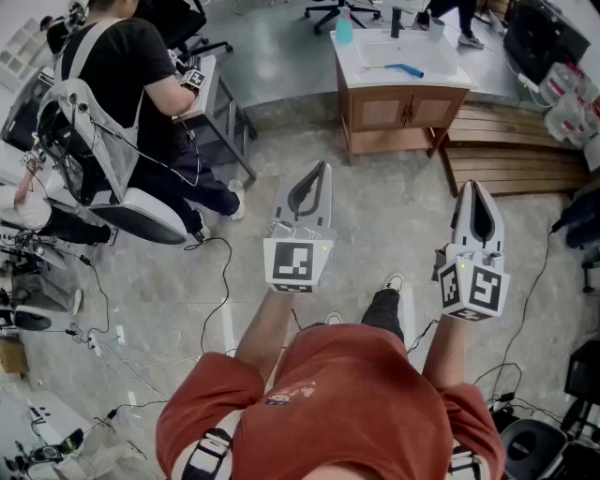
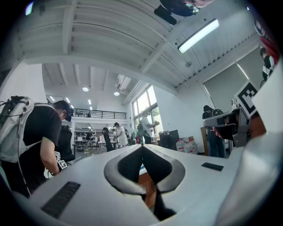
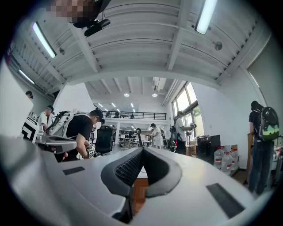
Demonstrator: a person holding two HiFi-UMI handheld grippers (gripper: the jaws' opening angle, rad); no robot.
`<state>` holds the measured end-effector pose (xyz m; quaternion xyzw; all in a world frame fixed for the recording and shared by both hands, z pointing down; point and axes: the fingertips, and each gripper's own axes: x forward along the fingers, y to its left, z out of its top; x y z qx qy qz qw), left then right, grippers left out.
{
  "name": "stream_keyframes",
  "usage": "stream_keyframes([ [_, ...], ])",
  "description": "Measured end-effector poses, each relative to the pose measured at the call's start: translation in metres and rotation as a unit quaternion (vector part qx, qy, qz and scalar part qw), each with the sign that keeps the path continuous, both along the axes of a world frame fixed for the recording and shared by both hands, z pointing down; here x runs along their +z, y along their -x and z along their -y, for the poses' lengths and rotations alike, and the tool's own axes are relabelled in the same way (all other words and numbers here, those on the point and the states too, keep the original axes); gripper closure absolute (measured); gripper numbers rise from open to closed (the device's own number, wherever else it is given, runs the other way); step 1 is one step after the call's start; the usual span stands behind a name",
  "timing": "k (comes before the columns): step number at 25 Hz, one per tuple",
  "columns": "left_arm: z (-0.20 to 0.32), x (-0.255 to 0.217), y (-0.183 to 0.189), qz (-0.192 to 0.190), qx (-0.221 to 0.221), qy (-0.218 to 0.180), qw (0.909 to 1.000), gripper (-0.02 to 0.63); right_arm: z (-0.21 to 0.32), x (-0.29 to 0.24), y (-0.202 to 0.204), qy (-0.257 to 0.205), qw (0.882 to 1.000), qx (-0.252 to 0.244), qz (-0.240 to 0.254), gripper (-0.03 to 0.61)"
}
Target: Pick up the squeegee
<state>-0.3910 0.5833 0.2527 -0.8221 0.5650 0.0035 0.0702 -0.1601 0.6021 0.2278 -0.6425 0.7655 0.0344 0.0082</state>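
The squeegee (image 1: 404, 69), blue-handled, lies on the white top of a wooden vanity cabinet (image 1: 394, 108) at the far side of the floor. Both grippers are held level in front of me, well short of the cabinet and pointing toward it. My left gripper (image 1: 324, 166) has its jaws shut with nothing between them, and its tips meet in the left gripper view (image 2: 142, 146). My right gripper (image 1: 472, 186) is also shut and empty, with its tips together in the right gripper view (image 3: 142, 150). The squeegee does not show in either gripper view.
A teal bottle (image 1: 344, 28) stands at the cabinet top's back left. Wooden pallets (image 1: 511, 145) lie to the cabinet's right. At the left a person in black (image 1: 122, 84) works at a small table (image 1: 211, 94). Cables (image 1: 211, 281) trail over the floor.
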Motion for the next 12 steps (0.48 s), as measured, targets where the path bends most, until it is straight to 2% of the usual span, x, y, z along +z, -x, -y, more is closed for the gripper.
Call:
stream_keyframes([
  [6, 0.009, -0.008, -0.008, -0.012, 0.004, -0.003, 0.9999, 0.598, 0.009, 0.002, -0.006, 0.009, 1.0, 0.001, 0.001, 0.571],
  [12, 0.031, 0.017, -0.041, 0.007, 0.013, 0.021, 0.9997, 0.598, 0.03, 0.032, -0.039, 0.04, 0.999, 0.01, 0.023, 0.571],
])
